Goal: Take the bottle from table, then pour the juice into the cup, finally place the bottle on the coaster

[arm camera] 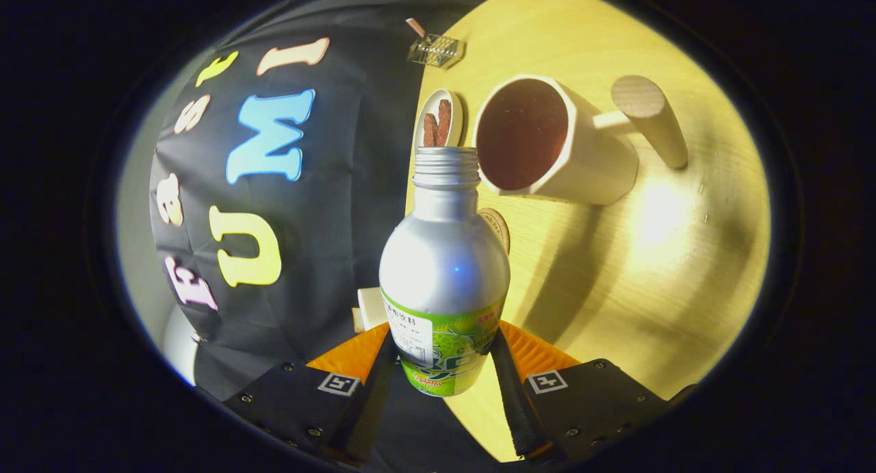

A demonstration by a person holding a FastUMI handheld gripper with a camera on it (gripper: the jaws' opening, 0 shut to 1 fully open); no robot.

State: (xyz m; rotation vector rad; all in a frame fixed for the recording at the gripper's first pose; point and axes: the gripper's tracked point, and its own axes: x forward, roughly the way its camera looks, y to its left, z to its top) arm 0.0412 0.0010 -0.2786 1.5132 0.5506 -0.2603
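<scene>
Warm light glares off the table (657,206) beside the cup's (547,141) long shadow; fisheye edges bend and darken.

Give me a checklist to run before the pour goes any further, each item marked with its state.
1. Claw shut on the bottle, both fingers on its lower body: ok.
2. Bottle cap off, threaded neck bare: ok.
3. Bottle mouth lined up with the cup: ok, it sits just beside the near rim.
4. Cup resting steady on the table: ok.
5. Juice left in the bottle: cannot tell.
6. Coaster free for the bottle afterwards: cannot tell, the bottle hides most of it.
</scene>
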